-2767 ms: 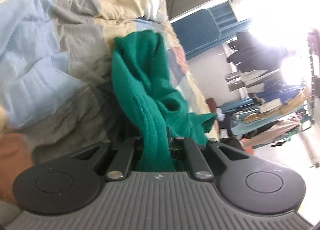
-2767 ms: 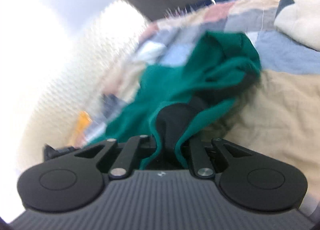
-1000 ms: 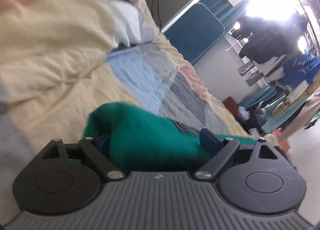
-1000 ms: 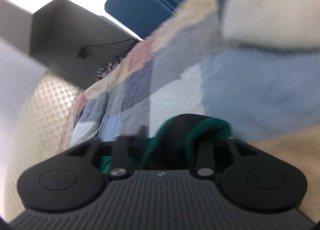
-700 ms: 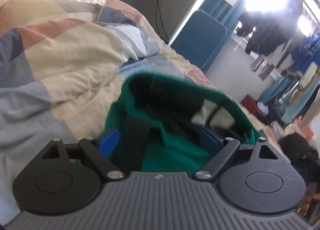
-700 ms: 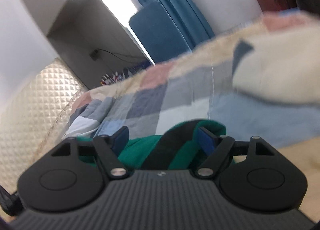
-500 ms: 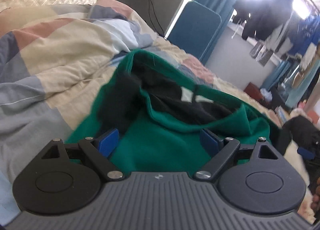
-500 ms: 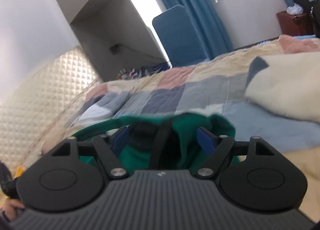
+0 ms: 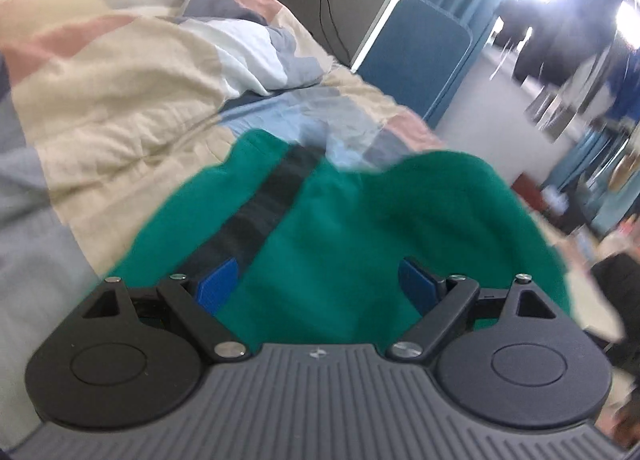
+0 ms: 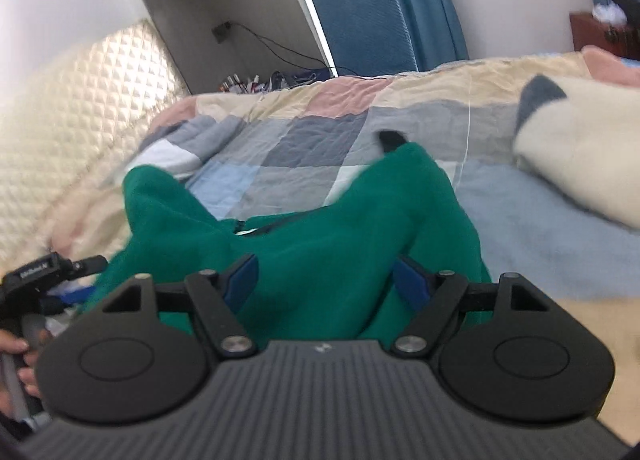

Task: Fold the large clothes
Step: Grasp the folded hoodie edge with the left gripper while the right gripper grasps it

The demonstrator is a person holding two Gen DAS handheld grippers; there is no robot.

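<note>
A green garment with a black stripe lies bunched on the patchwork quilt. My left gripper is open, its blue pads spread wide just above the green cloth. In the right wrist view the same green garment lies in front of my right gripper, which is open too with the cloth between and under its blue pads. A black tab of the garment sticks up at its far end.
The quilted headboard stands at the left. A cream blanket or pillow lies at the right on the quilt. A blue padded chair and cables stand beyond the bed. The other handheld gripper and a hand show at the left edge.
Both grippers were shut on the green garment 2.8 s ago and have opened since. The garment has dropped onto the quilt and now lies flatter in front of both grippers.
</note>
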